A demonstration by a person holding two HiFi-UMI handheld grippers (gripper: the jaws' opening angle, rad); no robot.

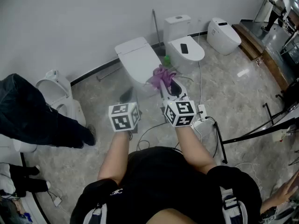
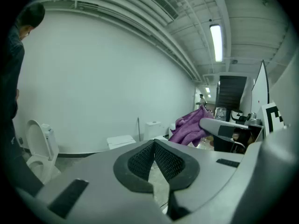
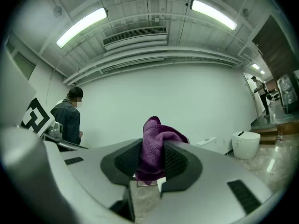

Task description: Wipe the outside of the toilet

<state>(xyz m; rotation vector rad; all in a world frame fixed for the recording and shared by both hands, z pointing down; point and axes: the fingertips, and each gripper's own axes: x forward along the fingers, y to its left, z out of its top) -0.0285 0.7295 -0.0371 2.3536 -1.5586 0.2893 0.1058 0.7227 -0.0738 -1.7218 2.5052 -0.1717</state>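
A white toilet [image 1: 138, 59] with its lid down stands by the wall, straight ahead of me. My right gripper [image 1: 171, 85] is held up in front of it, shut on a purple cloth [image 1: 161, 77] that bunches out past the jaws. In the right gripper view the cloth [image 3: 153, 148] sits pinched between the black pads. My left gripper [image 1: 127, 96] hangs level beside it, to the left, shut with nothing between its pads [image 2: 154, 158]. The cloth [image 2: 189, 127] and the toilet [image 2: 122, 141] also show in the left gripper view.
More toilets line the wall: one with a phone on its lid [image 1: 185, 48], a rounded one [image 1: 223, 34] at the right, an open-lidded one [image 1: 56, 94] at the left. A person in dark clothes [image 1: 32, 118] stands at my left. Cables [image 1: 212, 129] and a black stand [image 1: 273, 120] lie on the floor at the right.
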